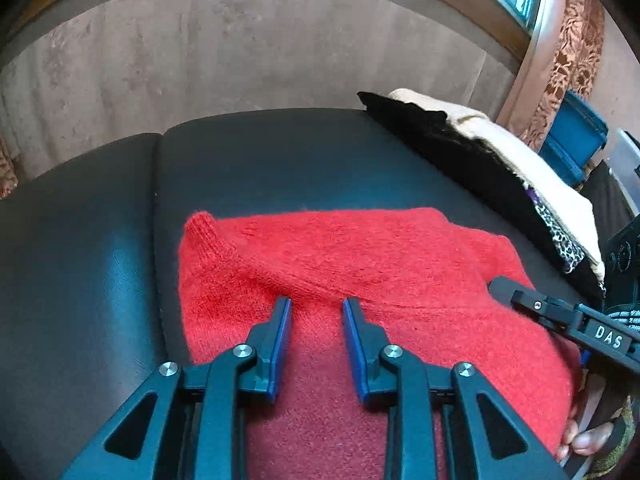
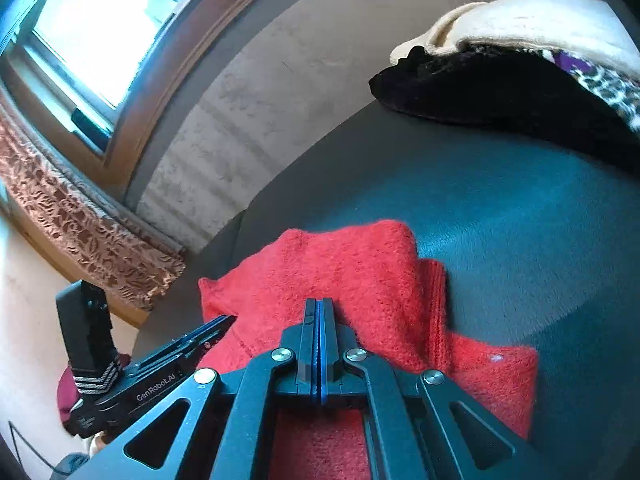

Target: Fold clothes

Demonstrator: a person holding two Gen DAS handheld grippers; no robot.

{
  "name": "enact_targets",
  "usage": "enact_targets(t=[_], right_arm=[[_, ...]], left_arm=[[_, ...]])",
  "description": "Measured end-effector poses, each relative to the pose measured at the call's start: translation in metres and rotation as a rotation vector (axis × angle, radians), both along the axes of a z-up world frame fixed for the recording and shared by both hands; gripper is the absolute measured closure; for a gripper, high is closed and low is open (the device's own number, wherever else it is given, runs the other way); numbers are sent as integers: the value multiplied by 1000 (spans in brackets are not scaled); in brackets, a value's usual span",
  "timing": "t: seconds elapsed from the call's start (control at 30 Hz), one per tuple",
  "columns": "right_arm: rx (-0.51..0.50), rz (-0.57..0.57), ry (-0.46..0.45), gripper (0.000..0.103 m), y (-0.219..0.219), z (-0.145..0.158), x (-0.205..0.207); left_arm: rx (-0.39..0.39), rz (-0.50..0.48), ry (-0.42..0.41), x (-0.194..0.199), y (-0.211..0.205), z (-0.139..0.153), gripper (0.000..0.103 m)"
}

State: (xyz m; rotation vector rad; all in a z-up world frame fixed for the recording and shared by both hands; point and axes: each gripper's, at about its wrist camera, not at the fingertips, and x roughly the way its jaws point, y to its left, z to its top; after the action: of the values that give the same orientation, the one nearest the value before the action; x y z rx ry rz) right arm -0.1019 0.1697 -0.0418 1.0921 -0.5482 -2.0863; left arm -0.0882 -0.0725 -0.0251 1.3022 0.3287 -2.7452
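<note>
A red knit sweater [image 1: 360,264] lies folded on a dark leather seat [image 1: 260,160]; a ribbed cuff [image 1: 204,232] sticks out at its far left corner. My left gripper [image 1: 316,304] is open, its blue-padded fingers resting on the sweater with nothing between them. My right gripper [image 2: 318,304] is shut, its tips pressed onto the red sweater [image 2: 360,272]; I cannot tell whether cloth is pinched. It shows at the sweater's right edge in the left wrist view [image 1: 504,286]. The left gripper shows at the lower left of the right wrist view [image 2: 224,322].
A stack of folded clothes, black [image 1: 460,152] under cream [image 1: 532,168], lies on the seat's right side; it also shows in the right wrist view [image 2: 500,92]. A beige backrest [image 1: 240,60] rises behind. A window [image 2: 100,28] and patterned curtain [image 2: 80,232] stand beyond.
</note>
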Motion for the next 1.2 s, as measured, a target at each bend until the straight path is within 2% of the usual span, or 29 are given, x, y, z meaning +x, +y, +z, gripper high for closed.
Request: enact_targets(t=[0.03, 0.13, 0.2, 0.33, 0.37, 0.4, 0.47, 0.57, 0.67, 0.73, 0.77, 0.83, 0.87, 0.9, 0.93, 0.97, 1.0, 1.1, 1.2], right_arm=[[3, 0, -3, 103, -2, 0, -2], [-33, 8, -15, 103, 3, -2, -1], [-62, 13, -30, 103, 5, -4, -3], [-88, 28, -47, 103, 7, -6, -3], [-92, 36, -51, 103, 8, -5, -3], [-95, 48, -54, 103, 8, -5, -1], [-93, 76, -53, 103, 10, -4, 3], [-54, 115, 25, 103, 17, -1, 17], [-52, 113, 17, 103, 18, -2, 16], [-48, 110, 11, 103, 18, 0, 18], [-58, 111, -1, 103, 20, 0, 18], [-112, 116, -76, 95, 29, 2, 15], [-130, 115, -96, 86, 38, 7, 15], [-144, 111, -85, 59, 49, 14, 18], [-147, 108, -65, 40, 59, 22, 21], [-137, 104, -34, 0, 71, 31, 25], [-129, 103, -13, 0, 81, 37, 27], [-94, 148, -34, 0, 101, 38, 26], [-73, 214, -80, 0, 103, 26, 26]], left_arm=[[-5, 2, -11, -1, -1, 4, 76], [17, 23, 50, 38, -8, 28, 76], [55, -48, 128, 74, -2, 44, 75], [12, -164, 180, 115, 29, 52, 74], [-11, -189, 162, 115, 39, 47, 74], [-70, -194, 116, 115, 50, 35, 73], [-91, -151, 149, 124, 57, 16, 73], [-82, -86, 169, 132, 62, 10, 73], [-120, -52, 174, 132, 70, 11, 73], [-48, -38, 185, 136, 63, 20, 73], [17, -28, 200, 142, 53, 26, 73], [152, -5, 232, 153, 30, 37, 70], [196, 1, 238, 159, 15, 45, 61], [256, 17, 244, 163, 1, 48, 54], [317, 34, 251, 166, -13, 51, 53], [384, 59, 256, 167, -31, 51, 53], [433, 79, 256, 167, -42, 50, 53], [564, 109, 235, 158, -68, 40, 53], [593, 111, 210, 142, -75, 28, 52]])
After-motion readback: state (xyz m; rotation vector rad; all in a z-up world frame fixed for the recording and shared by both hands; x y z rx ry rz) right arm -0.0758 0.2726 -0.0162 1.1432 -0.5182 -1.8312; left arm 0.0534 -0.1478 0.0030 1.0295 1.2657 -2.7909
